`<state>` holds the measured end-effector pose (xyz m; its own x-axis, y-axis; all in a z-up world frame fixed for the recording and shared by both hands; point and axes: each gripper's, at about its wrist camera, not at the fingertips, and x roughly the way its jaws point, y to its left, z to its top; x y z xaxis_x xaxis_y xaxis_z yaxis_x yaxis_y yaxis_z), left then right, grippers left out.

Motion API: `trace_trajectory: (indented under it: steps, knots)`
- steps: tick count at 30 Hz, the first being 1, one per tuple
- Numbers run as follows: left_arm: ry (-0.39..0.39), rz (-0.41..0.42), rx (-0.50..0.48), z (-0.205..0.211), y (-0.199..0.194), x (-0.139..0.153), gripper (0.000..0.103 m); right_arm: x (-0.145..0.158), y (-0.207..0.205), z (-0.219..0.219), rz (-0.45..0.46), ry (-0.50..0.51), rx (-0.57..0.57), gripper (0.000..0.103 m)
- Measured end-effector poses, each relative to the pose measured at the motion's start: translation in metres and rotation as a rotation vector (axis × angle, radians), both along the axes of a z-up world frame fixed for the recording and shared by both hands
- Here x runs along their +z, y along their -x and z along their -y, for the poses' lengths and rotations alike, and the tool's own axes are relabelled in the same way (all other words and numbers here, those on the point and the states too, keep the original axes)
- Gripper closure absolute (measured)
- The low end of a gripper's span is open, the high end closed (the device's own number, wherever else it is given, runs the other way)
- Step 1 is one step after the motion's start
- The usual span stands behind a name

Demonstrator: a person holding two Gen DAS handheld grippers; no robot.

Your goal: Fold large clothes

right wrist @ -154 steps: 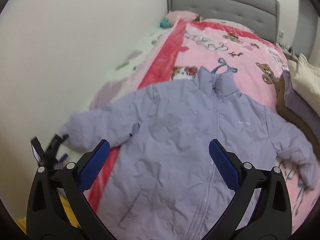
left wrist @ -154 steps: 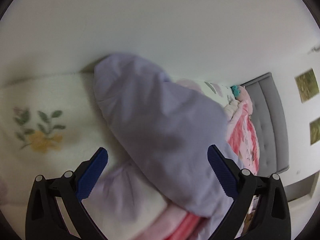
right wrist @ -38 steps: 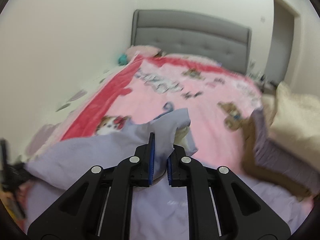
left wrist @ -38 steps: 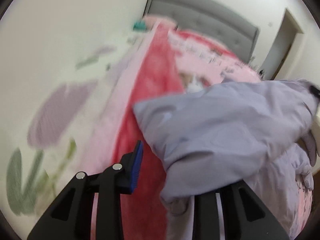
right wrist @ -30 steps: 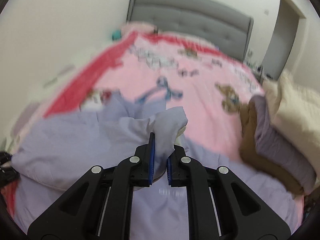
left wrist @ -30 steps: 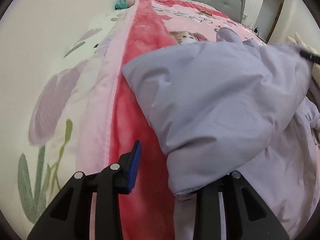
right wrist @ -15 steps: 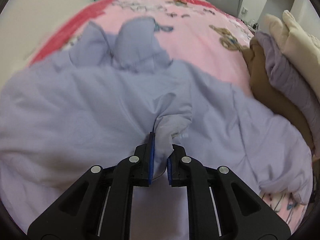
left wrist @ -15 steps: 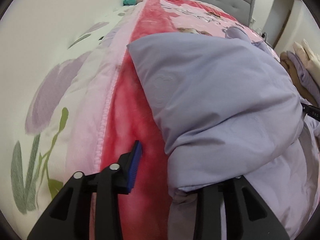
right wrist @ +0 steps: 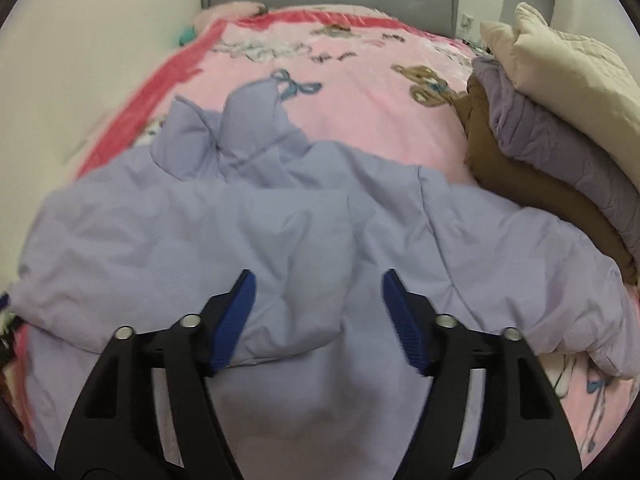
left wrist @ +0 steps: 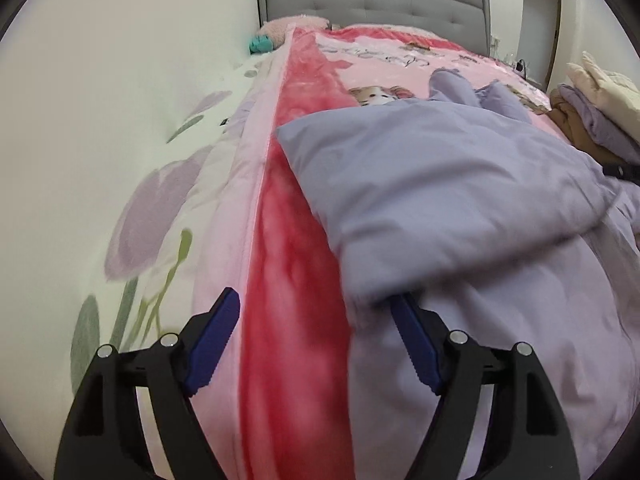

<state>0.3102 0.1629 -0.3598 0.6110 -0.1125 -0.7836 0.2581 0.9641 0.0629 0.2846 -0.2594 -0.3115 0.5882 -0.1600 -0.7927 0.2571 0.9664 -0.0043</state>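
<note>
Over lilac jacket (right wrist: 280, 240): right gripper (right wrist: 319, 312) opening, sleeve released.

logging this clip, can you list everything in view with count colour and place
puffer jacket: 1, lilac, spread on the bed, one sleeve folded across its front
blanket: 1, pink with red border, covering the bed
sheet: 1, white with flower print, along the wall side
headboard: 1, grey, far end
folded stack: cream, purple, brown, bed's right edge
pillow: 1, pink, by the headboard
left gripper: black, blue pads, jaws opening, empty
right gripper: same, jaws opening over the sleeve
</note>
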Motion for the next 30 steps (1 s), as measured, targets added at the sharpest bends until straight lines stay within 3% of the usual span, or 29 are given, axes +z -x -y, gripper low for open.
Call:
trace_trajectory:
  steps: [3,6,7,8,11,15,17,20,25,28,30]
  knots:
    - [0.02,0.012,0.023,0.0,0.025,0.011,0.026,0.02,0.002,-0.005,0.096,-0.037,0.088,0.053]
    - [0.116,0.074,0.025,0.005,0.026,0.042,0.026,0.026,-0.02,-0.015,0.075,-0.073,0.205,0.069]
    - [0.139,0.079,0.022,0.011,0.014,0.053,0.025,0.025,-0.029,-0.018,0.065,-0.075,0.22,0.078]
    - [0.143,0.077,0.018,0.017,0.004,0.059,0.025,0.023,-0.038,-0.019,0.055,-0.072,0.211,0.08]
    - [0.145,0.083,0.002,0.041,-0.04,0.068,0.025,0.016,-0.055,-0.022,0.019,-0.08,0.175,0.078]
    - [0.228,-0.144,-0.023,0.069,-0.098,0.039,0.025,-0.01,-0.073,-0.02,-0.097,-0.063,0.13,0.078]
    - [0.227,-0.216,0.0,0.078,-0.11,0.022,0.025,-0.028,-0.074,-0.016,-0.155,-0.08,0.115,0.074]
    - [0.218,-0.226,0.007,0.084,-0.109,0.003,0.025,-0.049,-0.065,-0.011,-0.156,-0.131,0.105,0.072]
    - [0.198,-0.235,-0.004,0.085,-0.112,-0.02,0.024,-0.067,-0.061,-0.02,-0.154,-0.054,0.138,0.072]
    - [0.128,-0.206,-0.01,0.089,-0.109,-0.009,0.024,-0.052,-0.062,-0.025,-0.155,-0.026,0.104,0.069]
    - [0.1,-0.125,-0.005,0.092,-0.098,0.01,0.024,-0.028,-0.051,-0.03,-0.058,0.014,0.105,0.062]
